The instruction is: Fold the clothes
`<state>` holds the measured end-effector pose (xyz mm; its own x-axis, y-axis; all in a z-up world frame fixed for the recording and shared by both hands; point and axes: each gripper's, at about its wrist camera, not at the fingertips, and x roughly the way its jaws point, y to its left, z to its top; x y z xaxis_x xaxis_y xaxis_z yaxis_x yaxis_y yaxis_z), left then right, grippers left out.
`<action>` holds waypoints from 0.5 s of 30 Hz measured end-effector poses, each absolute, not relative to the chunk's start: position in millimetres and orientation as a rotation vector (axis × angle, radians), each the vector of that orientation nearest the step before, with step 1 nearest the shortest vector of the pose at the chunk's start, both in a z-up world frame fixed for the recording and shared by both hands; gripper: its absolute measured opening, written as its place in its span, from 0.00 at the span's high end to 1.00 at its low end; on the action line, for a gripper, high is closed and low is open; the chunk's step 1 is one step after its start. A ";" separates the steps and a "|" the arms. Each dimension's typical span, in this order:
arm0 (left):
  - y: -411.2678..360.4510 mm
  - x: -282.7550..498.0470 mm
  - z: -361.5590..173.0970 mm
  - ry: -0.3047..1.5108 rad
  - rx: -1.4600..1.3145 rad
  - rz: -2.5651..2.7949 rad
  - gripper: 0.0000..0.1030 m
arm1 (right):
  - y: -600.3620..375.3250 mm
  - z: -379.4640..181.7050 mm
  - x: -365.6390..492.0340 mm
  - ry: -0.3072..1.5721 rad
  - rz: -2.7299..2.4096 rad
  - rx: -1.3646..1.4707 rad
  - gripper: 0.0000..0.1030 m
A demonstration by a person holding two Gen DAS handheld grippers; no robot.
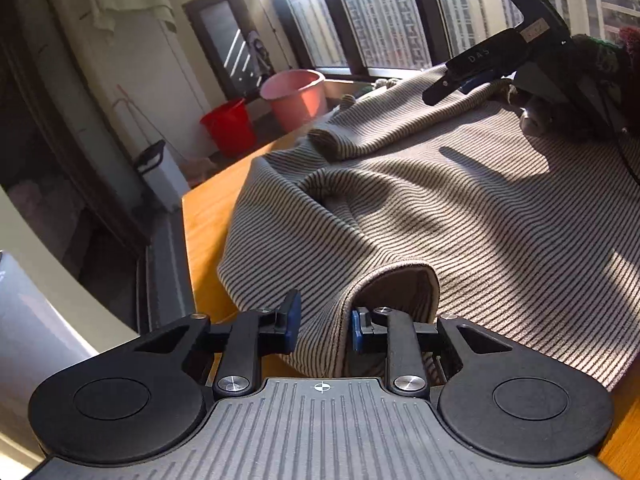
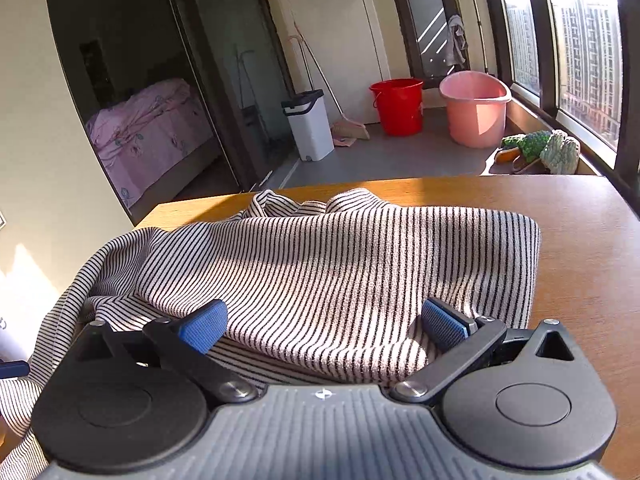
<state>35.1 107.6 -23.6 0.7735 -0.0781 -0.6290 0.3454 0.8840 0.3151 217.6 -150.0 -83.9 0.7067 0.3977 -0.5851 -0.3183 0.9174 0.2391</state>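
Observation:
A beige garment with thin dark stripes [image 1: 440,200] lies rumpled across a wooden table [image 1: 204,216]. At its near edge a raised fold runs between the blue pads of my left gripper [image 1: 324,326], which is shut on that fold. My right gripper [image 2: 324,324] stands wide open at the opposite edge of the garment [image 2: 320,260], with a loose hump of cloth lying between its pads and not pinched. In the left wrist view the right gripper [image 1: 452,84] shows at the far side, low over the cloth.
Bare table [image 2: 580,240] lies to the right of the garment, with its edge close beyond. On the floor behind stand a red bucket [image 2: 398,106], a pink tub [image 2: 474,110] and a white bin [image 2: 310,124]. Tall windows run along the right.

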 end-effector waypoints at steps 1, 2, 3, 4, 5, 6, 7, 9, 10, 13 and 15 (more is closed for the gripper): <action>104.7 40.8 -20.8 0.641 0.418 -0.227 0.90 | -147.7 -83.4 216.9 0.678 0.392 0.110 0.00; 101.3 46.3 -17.2 0.630 0.402 -0.211 0.91 | -146.7 -81.7 214.7 0.670 0.386 0.106 0.00; 100.3 50.7 -9.7 0.616 0.370 -0.212 0.94 | -145.2 -78.6 209.6 0.654 0.384 0.104 0.00; 100.3 54.5 -0.5 0.601 0.329 -0.220 0.94 | -142.3 -70.7 195.0 0.614 0.401 0.103 0.00; 102.3 57.8 9.9 0.589 0.271 -0.233 0.94 | -139.5 -62.8 180.3 0.574 0.418 0.101 0.00; 106.2 60.9 20.9 0.580 0.200 -0.249 0.95 | -136.7 -54.9 165.7 0.534 0.434 0.100 0.02; 110.7 64.1 32.0 0.573 0.126 -0.265 0.95 | -133.9 -47.0 151.1 0.493 0.450 0.099 0.06; 116.8 69.3 48.3 0.555 0.015 -0.286 0.95 | -127.4 -30.6 123.4 0.450 0.541 0.138 0.32; 117.0 71.2 53.3 0.546 -0.014 -0.290 0.95 | -123.0 -21.7 111.7 0.452 0.608 0.177 0.41; 107.9 72.5 60.5 0.516 -0.007 -0.283 0.95 | -111.2 -8.4 91.6 0.453 0.714 0.255 0.53; 102.0 71.2 60.8 0.520 -0.012 -0.297 0.95 | -102.3 -4.1 84.0 0.456 0.753 0.288 0.53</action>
<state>71.2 102.0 60.8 0.8262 -0.2829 -0.4872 0.2766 0.9571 -0.0866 84.0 -102.3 -4.1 0.6397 0.7107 -0.2927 -0.5888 0.6979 0.4078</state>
